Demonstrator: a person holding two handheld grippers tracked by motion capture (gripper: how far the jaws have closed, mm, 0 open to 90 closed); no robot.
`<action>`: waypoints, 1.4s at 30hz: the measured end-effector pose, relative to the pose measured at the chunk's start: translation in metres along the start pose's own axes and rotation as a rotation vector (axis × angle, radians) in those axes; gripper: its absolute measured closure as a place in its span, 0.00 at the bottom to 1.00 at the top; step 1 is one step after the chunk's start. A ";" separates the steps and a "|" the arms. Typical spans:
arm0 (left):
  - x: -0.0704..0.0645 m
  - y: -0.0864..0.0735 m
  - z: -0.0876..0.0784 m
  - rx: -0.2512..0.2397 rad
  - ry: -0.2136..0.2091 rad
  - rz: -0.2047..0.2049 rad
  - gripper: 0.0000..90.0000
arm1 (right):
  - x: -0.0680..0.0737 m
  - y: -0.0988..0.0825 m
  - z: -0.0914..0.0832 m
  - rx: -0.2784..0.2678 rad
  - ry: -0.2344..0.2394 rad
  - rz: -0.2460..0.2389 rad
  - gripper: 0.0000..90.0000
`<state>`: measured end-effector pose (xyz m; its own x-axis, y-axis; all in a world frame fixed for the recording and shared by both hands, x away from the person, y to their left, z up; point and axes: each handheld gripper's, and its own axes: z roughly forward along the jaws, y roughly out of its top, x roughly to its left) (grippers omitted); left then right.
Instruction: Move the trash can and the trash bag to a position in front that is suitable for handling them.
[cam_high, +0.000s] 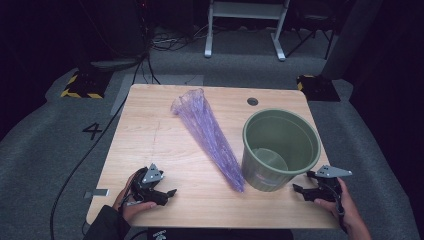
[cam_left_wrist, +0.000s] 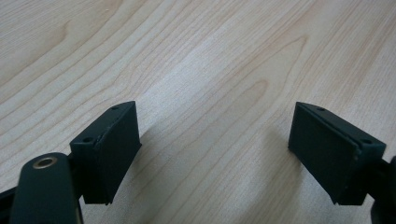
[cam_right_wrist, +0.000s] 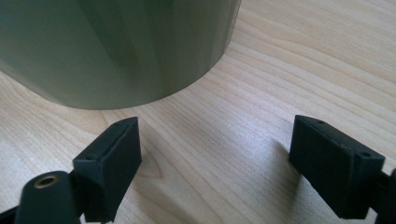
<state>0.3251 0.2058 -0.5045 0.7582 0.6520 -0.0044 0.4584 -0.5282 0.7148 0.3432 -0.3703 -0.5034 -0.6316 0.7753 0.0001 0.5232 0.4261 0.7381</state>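
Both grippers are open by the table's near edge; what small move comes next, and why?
Probably ease the open left gripper toward the crumpled purple plastic bag. The bag lies flat on the wooden table, untouched, beside the empty green plastic bin.

A dim lab or recording studio: a light wooden table (cam_high: 150, 145) on grey carpet (cam_high: 40, 150), yellow-black hazard-striped blocks (cam_high: 80, 87) at 10 and 2 o'clock, loose black cables (cam_high: 170, 42) at 12.
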 end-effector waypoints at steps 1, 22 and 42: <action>0.000 0.000 0.000 0.000 0.000 0.000 0.18 | 0.000 0.000 0.000 -0.003 -0.002 -0.002 0.18; 0.000 0.000 0.000 -0.001 -0.002 0.001 0.18 | -0.022 0.024 0.009 -0.013 -0.038 0.055 0.25; 0.000 0.000 0.000 -0.001 -0.002 0.001 0.18 | -0.027 0.048 0.026 -0.126 -0.012 -0.006 0.31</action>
<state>0.3252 0.2061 -0.5046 0.7593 0.6507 -0.0052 0.4575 -0.5282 0.7153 0.4005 -0.3590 -0.4862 -0.6272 0.7787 -0.0121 0.4427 0.3693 0.8171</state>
